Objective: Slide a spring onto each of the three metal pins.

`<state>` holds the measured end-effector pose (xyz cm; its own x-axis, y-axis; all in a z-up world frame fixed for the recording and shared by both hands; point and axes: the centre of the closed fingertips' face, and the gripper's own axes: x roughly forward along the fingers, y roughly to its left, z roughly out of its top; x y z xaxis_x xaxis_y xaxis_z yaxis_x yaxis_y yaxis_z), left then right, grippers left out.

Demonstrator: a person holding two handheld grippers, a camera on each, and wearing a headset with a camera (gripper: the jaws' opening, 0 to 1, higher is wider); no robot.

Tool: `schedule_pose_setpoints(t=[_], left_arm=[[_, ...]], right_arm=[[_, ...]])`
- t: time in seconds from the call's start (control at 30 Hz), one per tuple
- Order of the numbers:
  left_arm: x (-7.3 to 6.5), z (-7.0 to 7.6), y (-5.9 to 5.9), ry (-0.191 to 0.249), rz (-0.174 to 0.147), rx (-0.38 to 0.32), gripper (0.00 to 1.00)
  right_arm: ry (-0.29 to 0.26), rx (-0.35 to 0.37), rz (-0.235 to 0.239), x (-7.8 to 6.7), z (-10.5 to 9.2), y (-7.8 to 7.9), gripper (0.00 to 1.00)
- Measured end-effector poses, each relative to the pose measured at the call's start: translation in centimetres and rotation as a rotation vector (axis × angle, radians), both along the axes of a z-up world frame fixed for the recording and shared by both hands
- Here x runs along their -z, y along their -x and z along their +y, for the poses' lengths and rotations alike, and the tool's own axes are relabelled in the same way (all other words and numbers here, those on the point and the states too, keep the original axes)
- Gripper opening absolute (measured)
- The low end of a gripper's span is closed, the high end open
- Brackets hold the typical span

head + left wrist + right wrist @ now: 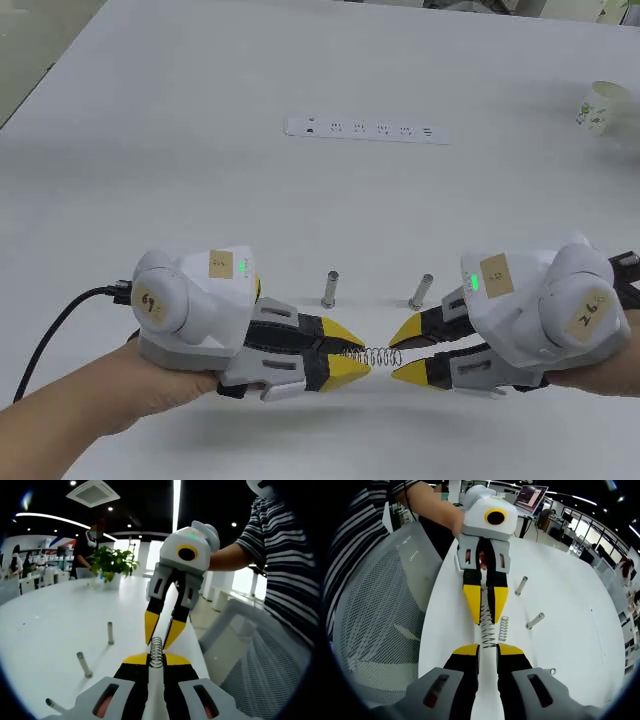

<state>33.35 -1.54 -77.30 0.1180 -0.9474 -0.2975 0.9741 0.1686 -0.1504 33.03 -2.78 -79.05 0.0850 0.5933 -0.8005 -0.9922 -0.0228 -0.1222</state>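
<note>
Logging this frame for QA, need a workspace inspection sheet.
Surface: white table, flat.
Job's things: three metal pins, no spring on any; one spring held level between the grippers.
Clutter: power strip; paper cup near the far right edge.
Grippers: left gripper shut on one spring end; right gripper open, jaws around the other end.
Cables: black cable from the left gripper.
Surroundings: mesh chair, potted plant, open office.
</note>
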Motion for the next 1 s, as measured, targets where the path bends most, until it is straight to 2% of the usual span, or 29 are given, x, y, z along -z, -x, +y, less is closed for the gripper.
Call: schedule_pose_setpoints(t=[0.23, 0.6, 0.73, 1.0], left_arm=[[0.1, 0.0, 0.1, -0.002, 0.003, 0.007, 0.02], [0.1, 0.0, 0.1, 0.002, 0.014, 0.009, 0.02], [0.0, 0.0, 0.0, 0.008, 0.022, 0.007, 0.02], [0.1, 0.3, -0.2, 0.002, 0.013, 0.002, 0.02]], right_arm=[[-0.012, -0.01, 0.0, 0.0, 0.2, 0.1, 0.09], [-0.002, -0.068, -0.04, -0.1, 0.3, 0.2, 0.07], [0.005, -0.085, -0.056, -0.4, 0.3, 0.1, 0.07], [-0.008, -0.097, -0.058, -1.7, 0.7, 0.0, 0.07]])
